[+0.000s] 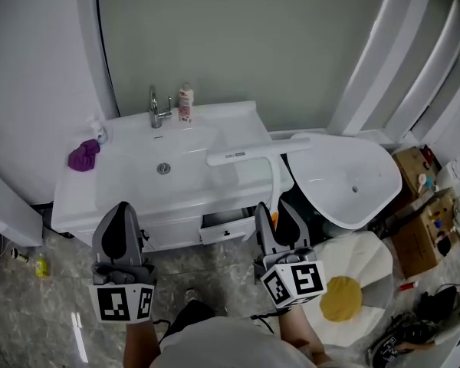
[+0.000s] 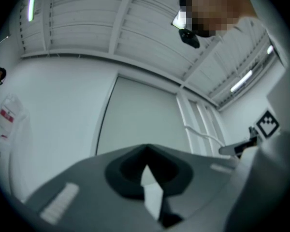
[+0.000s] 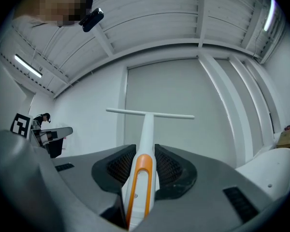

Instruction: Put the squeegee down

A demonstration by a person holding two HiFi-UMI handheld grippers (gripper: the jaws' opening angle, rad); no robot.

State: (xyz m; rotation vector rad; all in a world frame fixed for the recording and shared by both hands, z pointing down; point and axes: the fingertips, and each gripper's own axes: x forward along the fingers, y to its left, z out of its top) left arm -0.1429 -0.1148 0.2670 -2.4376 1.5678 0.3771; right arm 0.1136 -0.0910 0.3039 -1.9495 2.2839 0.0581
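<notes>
- The squeegee (image 3: 146, 129) has a slim white handle with an orange loop-shaped inlay near the grip end. At the far end a long, thin white blade bar sits crosswise, making a T.
- The right gripper (image 3: 145, 151) is clamped on the handle. Its two dark textured pads press on either side, just above the orange inlay.
- In the head view the squeegee (image 1: 257, 153) reaches from the right gripper (image 1: 280, 221) over the right part of the white vanity (image 1: 238, 117). Its blade bar lies across, beside the sink basin (image 1: 138, 148). Whether the bar touches the top cannot be told.
- The left gripper (image 2: 145, 151) has its jaws brought together at the tips with nothing between them. In the head view the left gripper (image 1: 121, 225) stands before the vanity's left front.
- A drawer (image 1: 226, 227) under the vanity stands slightly open, just beside the right gripper.
- On the vanity are a faucet (image 1: 157, 110), a small bottle (image 1: 185, 102) and a purple cloth (image 1: 83, 156).
- A white tub (image 1: 353, 182) leans to the right.
</notes>
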